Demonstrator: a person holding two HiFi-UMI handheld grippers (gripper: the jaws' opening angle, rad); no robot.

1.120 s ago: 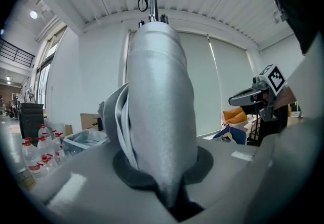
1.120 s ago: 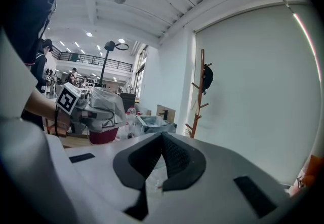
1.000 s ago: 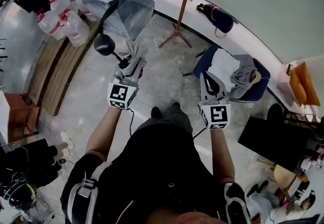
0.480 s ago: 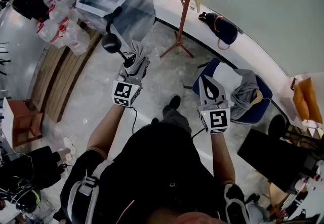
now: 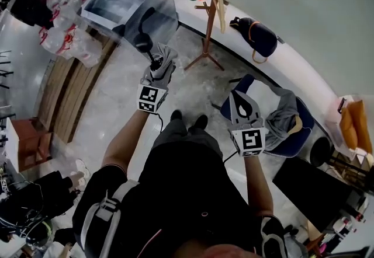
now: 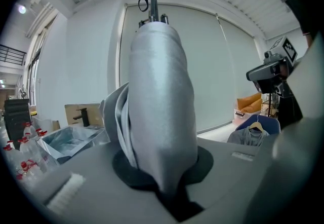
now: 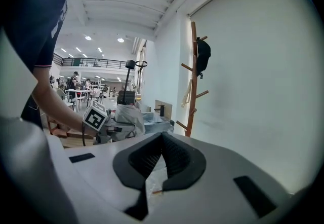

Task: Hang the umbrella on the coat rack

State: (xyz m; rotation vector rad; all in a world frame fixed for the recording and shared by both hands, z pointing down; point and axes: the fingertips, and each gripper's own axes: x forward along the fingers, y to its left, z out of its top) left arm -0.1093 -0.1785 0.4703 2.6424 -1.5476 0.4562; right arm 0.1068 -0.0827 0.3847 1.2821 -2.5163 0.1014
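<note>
So the umbrella is folded up, grey fabric with a black handle sticking out past it, and it's clamped in the left hand-held gripper. In the left gripper view the fabric bulges straight up out of the closed jaws and fills most of the frame, handle at the top. It's held up in the air over the floor, not on the coat rack.

The coat rack is a wooden pole with pegs, standing by the white wall a bit ahead and to the right of the umbrella, well apart from it. There's a black bag near it.

The right hand-held gripper has its jaw tips pressed together with nothing in them. It's over a blue chair with grey clothes dumped on it.
</note>
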